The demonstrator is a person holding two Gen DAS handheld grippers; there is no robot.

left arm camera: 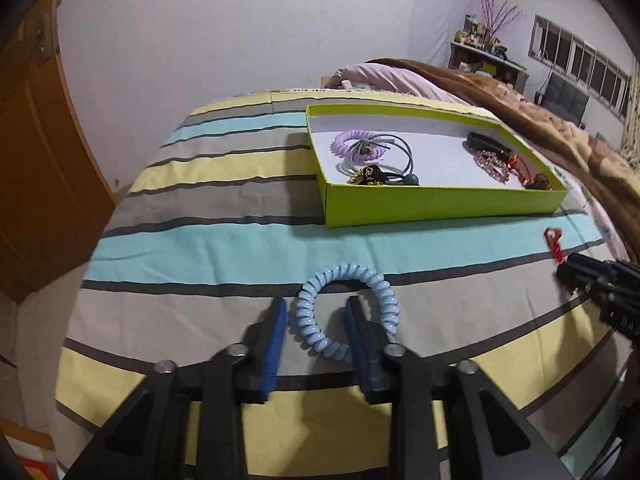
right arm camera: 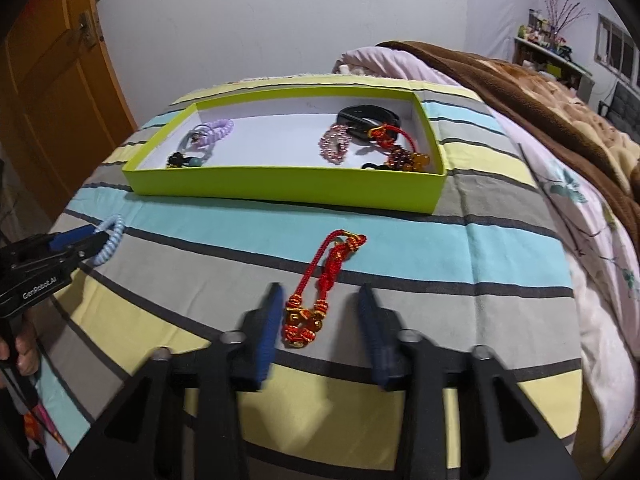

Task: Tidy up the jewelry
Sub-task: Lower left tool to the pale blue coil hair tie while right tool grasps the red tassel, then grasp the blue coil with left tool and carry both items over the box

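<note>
A light blue coil hair tie (left arm camera: pixel 344 270) lies on the striped bedsheet. My left gripper (left arm camera: pixel 316 300) straddles its left strand: one finger outside the loop, one inside, and the pads stand clear of the coil, so it is open. From the right wrist view that left gripper (right arm camera: pixel 90 238) sits at the coil tie (right arm camera: pixel 114 232). A red knotted cord charm with gold beads (right arm camera: pixel 308 316) lies between the fingers of my right gripper (right arm camera: pixel 320 288), which is open with gaps on both sides. The green box (right arm camera: pixel 280 184) behind holds hair ties, bead bracelets and a black band.
The green box (left arm camera: pixel 440 204) sits mid-bed on the striped sheet (left arm camera: pixel 200 248). A brown blanket (right arm camera: pixel 540 88) and pink duvet (right arm camera: pixel 592 240) are heaped on the right. A wooden door (right arm camera: pixel 52 100) stands at left. A hand (right arm camera: pixel 24 356) holds the left gripper's handle.
</note>
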